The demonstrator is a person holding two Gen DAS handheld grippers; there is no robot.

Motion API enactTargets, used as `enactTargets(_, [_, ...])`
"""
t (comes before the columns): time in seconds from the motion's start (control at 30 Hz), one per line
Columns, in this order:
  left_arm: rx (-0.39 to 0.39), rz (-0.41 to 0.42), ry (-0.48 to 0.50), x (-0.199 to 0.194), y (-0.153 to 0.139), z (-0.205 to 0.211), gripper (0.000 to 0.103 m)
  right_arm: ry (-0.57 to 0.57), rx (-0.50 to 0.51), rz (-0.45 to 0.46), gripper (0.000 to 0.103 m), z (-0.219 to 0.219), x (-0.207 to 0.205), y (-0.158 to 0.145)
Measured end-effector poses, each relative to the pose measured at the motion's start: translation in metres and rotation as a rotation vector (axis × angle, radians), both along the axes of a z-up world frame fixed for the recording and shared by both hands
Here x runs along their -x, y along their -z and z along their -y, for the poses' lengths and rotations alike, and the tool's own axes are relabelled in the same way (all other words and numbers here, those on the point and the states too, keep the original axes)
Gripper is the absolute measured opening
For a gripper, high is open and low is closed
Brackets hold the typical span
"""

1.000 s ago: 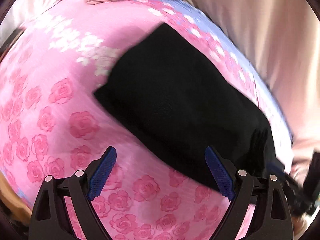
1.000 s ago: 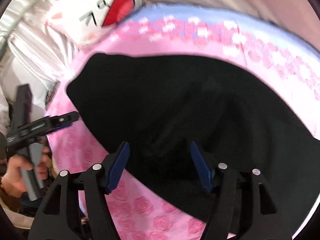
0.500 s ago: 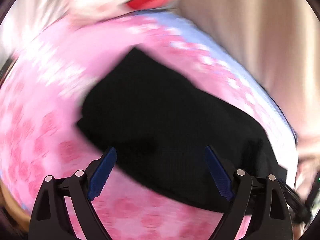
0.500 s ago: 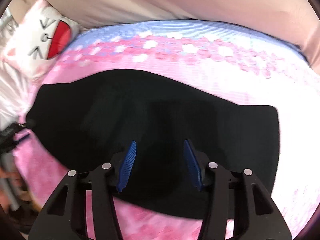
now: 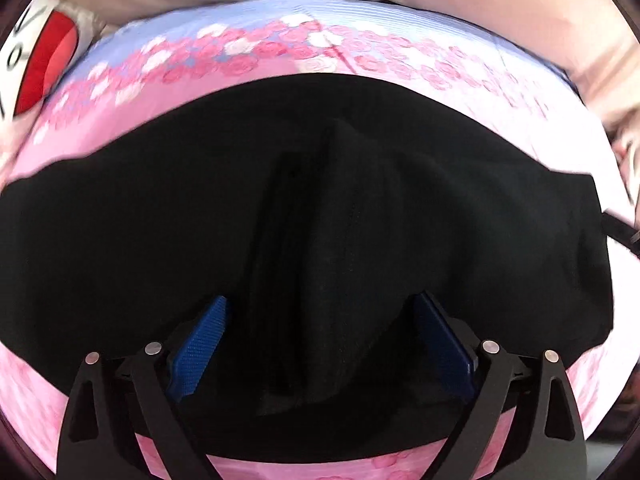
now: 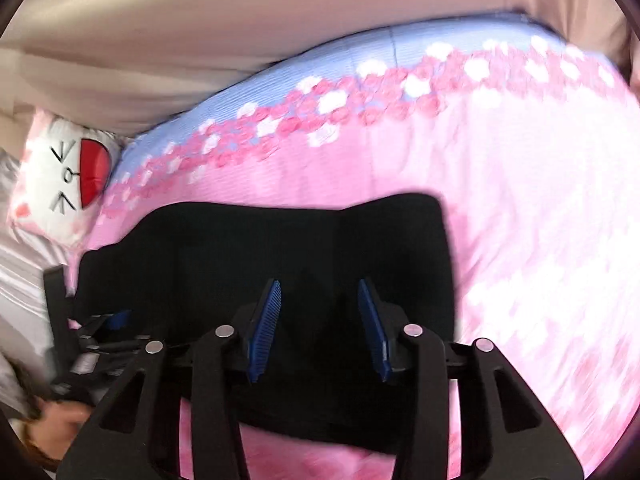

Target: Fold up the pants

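Black pants (image 5: 168,216), folded into a broad dark band, lie flat on a pink bedspread (image 6: 540,208) printed with roses, whose far border turns pale blue with white and pink blossoms. In the left wrist view the pants fill the middle of the field, with a raised crease running from the centre toward the camera. The left gripper (image 5: 320,340) points steeply down over the near edge of the cloth; its jaws stand wide and are opening, the blue ribbed pads (image 5: 198,350) flanking the crease without pressing on it. In the right wrist view the right gripper (image 6: 320,328) hangs over the right-hand part of the pants; its jaws are closing, with black fabric seen between the pads, though whether they yet touch it cannot be told. A white cushion (image 6: 52,192) with a red mouth shape and black cartoon face marks lies at the bed's far left corner; the marks form no readable word. No brand or label is legible on the pants. Beige curtain (image 6: 200,20) hangs behind the bed.
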State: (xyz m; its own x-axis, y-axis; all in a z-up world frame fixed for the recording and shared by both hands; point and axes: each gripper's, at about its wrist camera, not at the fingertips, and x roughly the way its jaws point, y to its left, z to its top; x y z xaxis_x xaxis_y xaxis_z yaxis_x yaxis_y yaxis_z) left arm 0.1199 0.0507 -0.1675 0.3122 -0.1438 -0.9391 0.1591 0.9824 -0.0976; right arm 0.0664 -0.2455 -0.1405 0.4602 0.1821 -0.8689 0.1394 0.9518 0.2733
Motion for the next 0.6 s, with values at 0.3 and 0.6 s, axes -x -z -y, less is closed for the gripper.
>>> enactTargets(0.3, [0.315, 0.001, -0.298, 0.029, -0.018, -0.095, 0.092, -0.065, 0.002, 0.074, 0.034, -0.02, 0.024, -0.044])
enactTargets(0.6, [0.627, 0.118, -0.674, 0.07, 0.003, -0.264, 0.088, -0.201, 0.006, 0.002, 0.035, -0.077, 0.05, -0.041])
